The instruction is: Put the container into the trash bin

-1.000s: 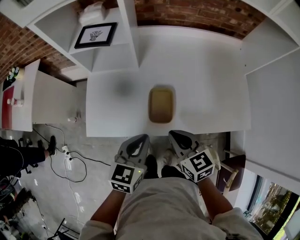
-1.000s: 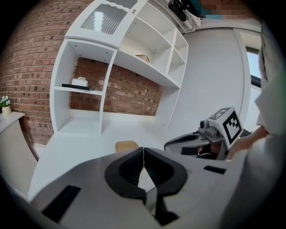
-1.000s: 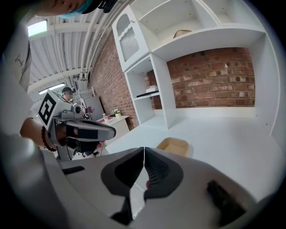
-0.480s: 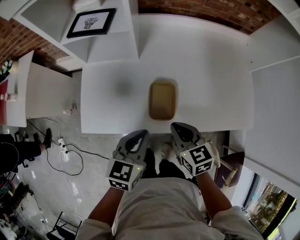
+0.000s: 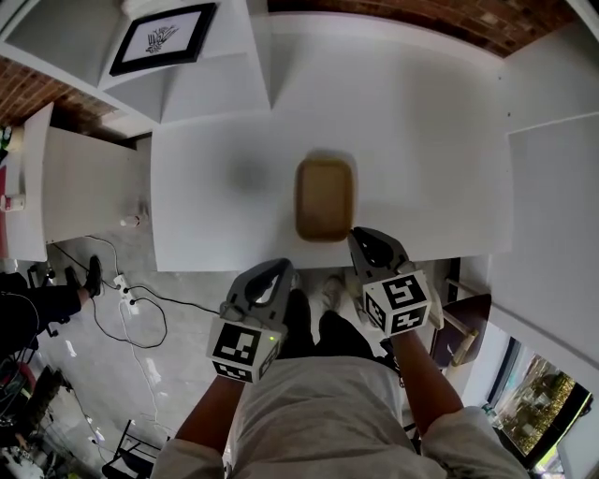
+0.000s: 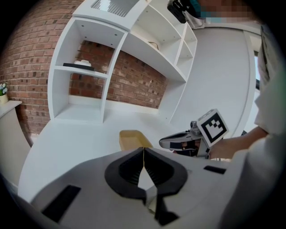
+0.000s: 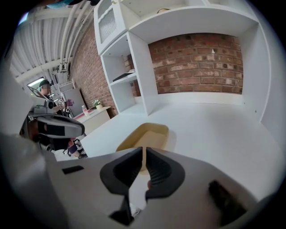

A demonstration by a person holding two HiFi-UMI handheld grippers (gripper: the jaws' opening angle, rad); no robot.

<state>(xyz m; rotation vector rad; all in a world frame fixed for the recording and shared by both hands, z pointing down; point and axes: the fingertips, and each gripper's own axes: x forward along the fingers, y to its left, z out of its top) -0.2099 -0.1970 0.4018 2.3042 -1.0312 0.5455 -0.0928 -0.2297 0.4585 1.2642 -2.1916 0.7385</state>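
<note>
A shallow tan container (image 5: 325, 198) lies empty near the front edge of the white table (image 5: 215, 140). In the head view my right gripper (image 5: 361, 236) is shut, its tips at the table's front edge beside the container's near right corner. My left gripper (image 5: 279, 269) is shut too and hangs below the table edge, short of the container. The left gripper view shows the container (image 6: 132, 138) just past the closed jaws, with the right gripper (image 6: 182, 139) to its right. The container (image 7: 146, 135) also sits straight ahead in the right gripper view. No trash bin is in view.
White shelving with a framed picture (image 5: 161, 37) stands at the back left against a brick wall (image 5: 412, 19). A low white cabinet (image 5: 80, 192) flanks the table's left side. Cables (image 5: 131, 301) lie on the floor. A wooden stool (image 5: 460, 329) stands at the right.
My right gripper has moved forward and up to the table edge by the container. The left gripper has barely moved. The head view has shifted slightly.
</note>
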